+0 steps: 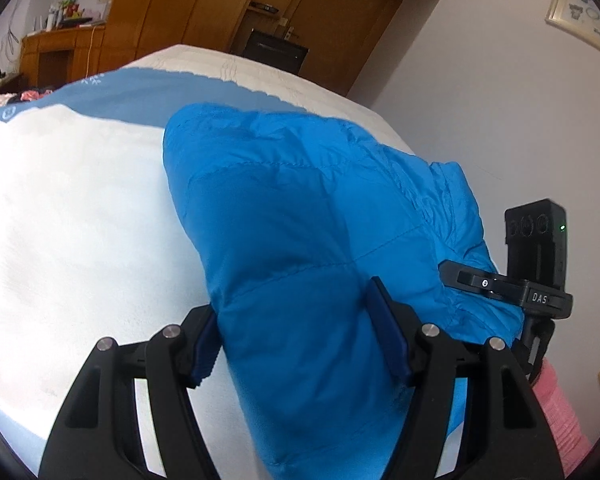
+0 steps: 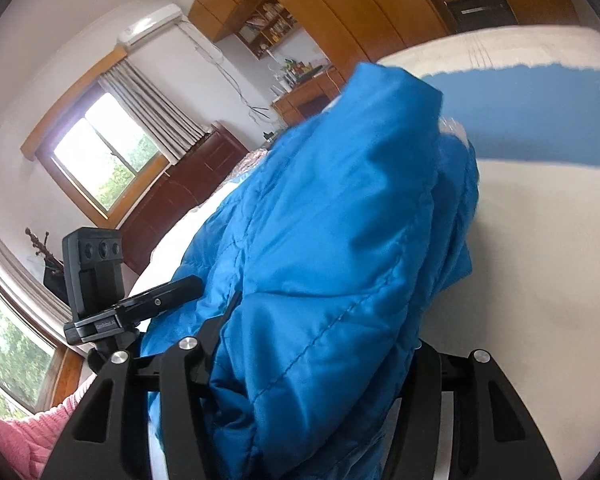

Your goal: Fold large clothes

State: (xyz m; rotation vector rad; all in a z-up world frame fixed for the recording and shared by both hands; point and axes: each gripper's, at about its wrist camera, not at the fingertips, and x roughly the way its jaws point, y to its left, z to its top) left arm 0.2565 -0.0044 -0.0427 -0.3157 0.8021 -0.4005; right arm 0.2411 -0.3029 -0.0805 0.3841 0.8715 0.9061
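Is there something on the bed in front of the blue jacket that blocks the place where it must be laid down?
Nothing visible blocks it. Both grippers, left and right, grip the jacket, and the bed beyond and beside it shows only its white and blue cover. The jacket itself hides the part directly beneath it.

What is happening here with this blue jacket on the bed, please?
A person is folding a blue padded jacket over a bed with a white and blue cover. Each hand carries a hand-held gripper. The left hand-held gripper is closed on a thick bunch of the jacket, and the right hand-held gripper grips another bunch. The jacket hangs lifted between them, so the fold is not yet laid down.
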